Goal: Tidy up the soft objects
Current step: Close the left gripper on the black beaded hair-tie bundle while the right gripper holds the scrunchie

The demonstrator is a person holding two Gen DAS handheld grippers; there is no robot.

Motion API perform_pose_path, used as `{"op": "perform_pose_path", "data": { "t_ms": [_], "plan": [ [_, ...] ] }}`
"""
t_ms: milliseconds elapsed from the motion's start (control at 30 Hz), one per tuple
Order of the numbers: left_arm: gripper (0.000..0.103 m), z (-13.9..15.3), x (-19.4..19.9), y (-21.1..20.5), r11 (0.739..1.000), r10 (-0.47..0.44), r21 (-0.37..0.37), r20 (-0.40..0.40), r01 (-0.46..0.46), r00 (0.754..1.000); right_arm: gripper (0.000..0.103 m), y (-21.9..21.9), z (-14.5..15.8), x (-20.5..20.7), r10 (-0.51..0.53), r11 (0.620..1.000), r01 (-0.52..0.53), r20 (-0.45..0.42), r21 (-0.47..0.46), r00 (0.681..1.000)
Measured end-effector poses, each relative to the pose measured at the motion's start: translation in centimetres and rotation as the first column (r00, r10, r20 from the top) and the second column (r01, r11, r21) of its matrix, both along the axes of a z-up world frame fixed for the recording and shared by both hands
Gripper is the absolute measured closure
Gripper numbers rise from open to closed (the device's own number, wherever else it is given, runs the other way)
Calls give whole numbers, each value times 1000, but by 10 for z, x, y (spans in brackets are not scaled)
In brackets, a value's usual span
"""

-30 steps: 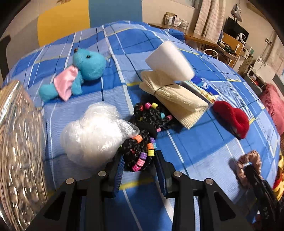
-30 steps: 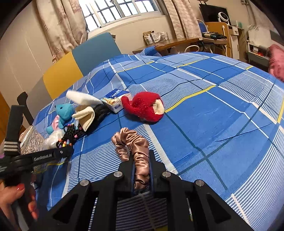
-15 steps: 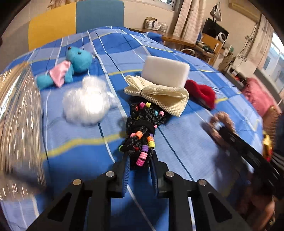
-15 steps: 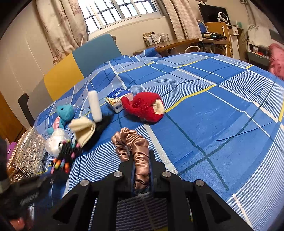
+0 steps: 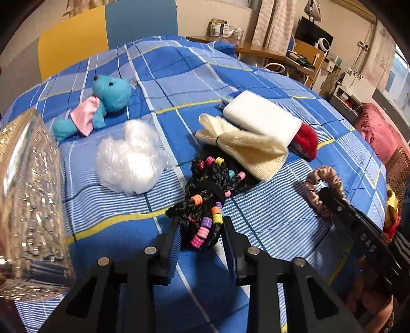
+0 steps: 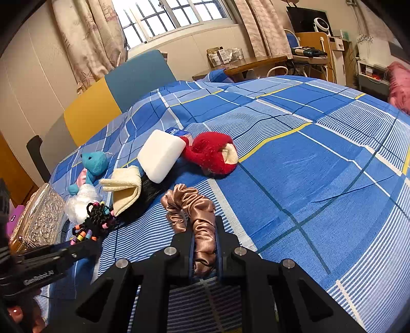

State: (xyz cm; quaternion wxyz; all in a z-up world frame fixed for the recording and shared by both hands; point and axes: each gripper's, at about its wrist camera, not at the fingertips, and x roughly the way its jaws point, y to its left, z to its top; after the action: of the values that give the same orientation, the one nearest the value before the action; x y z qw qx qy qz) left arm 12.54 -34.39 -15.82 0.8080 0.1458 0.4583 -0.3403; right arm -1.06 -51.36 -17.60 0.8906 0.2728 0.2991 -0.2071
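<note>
Bedding in blue plaid with white and yellow lines [image 6: 320,158] covers the whole working surface, a bed whose headboard [image 6: 115,94] shows yellow and teal panels against a beige wall. Behind it a barred window [image 6: 174,18] with patterned curtains lets in daylight, and a wooden desk [image 6: 246,64] with clutter stands along the far wall.

The left gripper [image 5: 201,231] has its jaws set close around the near end of the black beaded hair bundle [image 5: 207,194], which lies on the bedding; its fingers flank the bundle, though firm contact cannot be confirmed. The right gripper [image 6: 203,246] is closed on the brown satin scrunchie [image 6: 194,210], whose far loop rests on the cover.

Beyond the bundle lie a cream knitted bow [image 5: 246,146] and a white sponge block [image 5: 261,117] propped on it, with a red knitted item [image 6: 212,153] just beside the block. A crumpled clear plastic bag [image 5: 130,164] sits left of the bundle, and a teal plush toy [image 5: 102,102] lies farther back. An ornate metallic box [image 6: 38,220] stands at the left edge of the bed.
</note>
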Motion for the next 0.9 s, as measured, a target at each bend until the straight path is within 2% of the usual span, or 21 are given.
{"op": "perform_pose_path", "data": {
  "t_ms": [67, 133, 200, 300, 367, 467, 500, 567, 633, 767, 867, 900],
  "plan": [
    [71, 4, 0, 2, 1000, -11, -4, 24, 11, 1000, 90, 0, 0, 1, 0, 1000, 0, -2, -3, 1000],
    [70, 5, 4, -3, 999, -26, 26, 49, 25, 998, 90, 0, 0, 1, 0, 1000, 0, 0, -2, 1000],
    [58, 1, 9, -13, 997, -61, 58, 45, 59, 997, 90, 0, 0, 0, 0, 1000, 0, -1, -2, 1000],
    [54, 0, 11, -25, 989, -110, 103, 65, 103, 992, 90, -1, -1, 0, 0, 1000, 0, -2, -5, 1000],
    [46, -2, 11, -34, 982, -154, 119, 70, 145, 985, 90, -1, -1, -1, 0, 1000, 0, -1, -3, 1000],
    [46, -11, 11, -44, 968, -188, 189, 100, 167, 977, 90, -1, -1, 0, 0, 1000, 0, -4, -6, 1000],
    [52, -14, 13, -46, 965, -190, 202, 100, 167, 977, 90, -1, -1, 0, 0, 1000, 0, -5, -8, 1000],
    [71, -13, 17, -43, 974, -178, 154, 76, 164, 981, 90, -1, -1, 0, -1, 1000, 0, -8, -11, 1000],
    [72, -11, 19, -37, 981, -147, 131, 44, 140, 988, 90, 0, -2, 1, -1, 1000, 1, -10, -13, 1000],
    [73, -2, 12, -18, 989, -124, 82, 31, 121, 992, 90, 0, -2, 1, -1, 1000, 1, -13, -16, 1000],
    [73, 8, 13, -2, 996, -81, 34, -28, 82, 996, 90, 1, -2, 3, -2, 1000, 2, -18, -21, 1000],
    [73, 14, 14, 4, 998, -65, -5, -59, 65, 996, 90, 2, -1, 3, -3, 1000, 2, -21, -25, 1000]
  ]
}}
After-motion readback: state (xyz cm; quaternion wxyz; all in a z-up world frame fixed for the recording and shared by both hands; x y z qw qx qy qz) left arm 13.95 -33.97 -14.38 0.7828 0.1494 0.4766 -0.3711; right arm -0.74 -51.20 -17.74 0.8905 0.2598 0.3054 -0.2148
